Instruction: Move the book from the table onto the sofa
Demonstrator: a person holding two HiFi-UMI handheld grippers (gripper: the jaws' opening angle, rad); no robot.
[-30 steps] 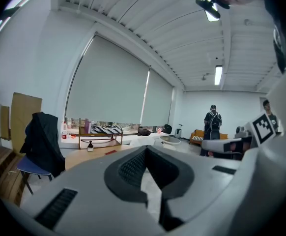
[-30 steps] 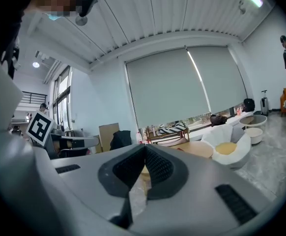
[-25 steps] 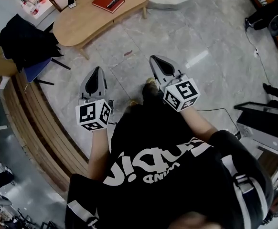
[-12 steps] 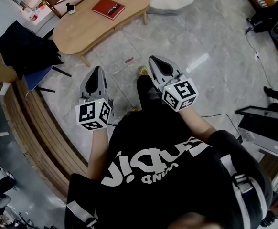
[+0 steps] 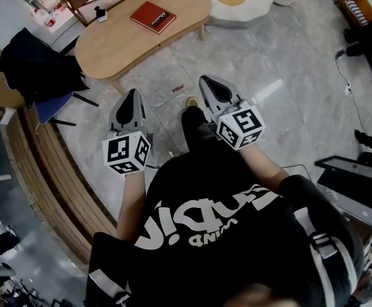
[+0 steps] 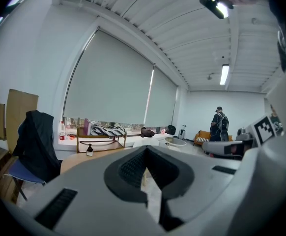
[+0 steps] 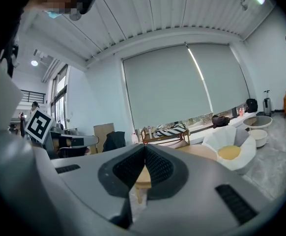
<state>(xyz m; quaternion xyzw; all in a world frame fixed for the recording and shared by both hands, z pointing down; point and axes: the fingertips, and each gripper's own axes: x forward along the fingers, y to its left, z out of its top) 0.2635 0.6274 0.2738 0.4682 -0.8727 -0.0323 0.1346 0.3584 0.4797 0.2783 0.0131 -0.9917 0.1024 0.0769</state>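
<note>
Task at its outset: the red book (image 5: 153,16) lies flat on the far part of the light wooden table (image 5: 112,43), at the far left of the scene, not yet lifted. Reaching, gripping, carrying and setting it down on the sofa are all left to do. A white cushioned seat (image 5: 237,10) with a yellow centre stands just right of the table's far end; whether it is the sofa meant cannot be told. The person (image 5: 218,235) stands on the grey floor (image 5: 288,107), well apart from the table, arms held forward side by side. The left gripper (image 5: 130,96) and the right gripper (image 5: 207,82) point ahead, close to level, each with its jaws pressed together on nothing.
</note>
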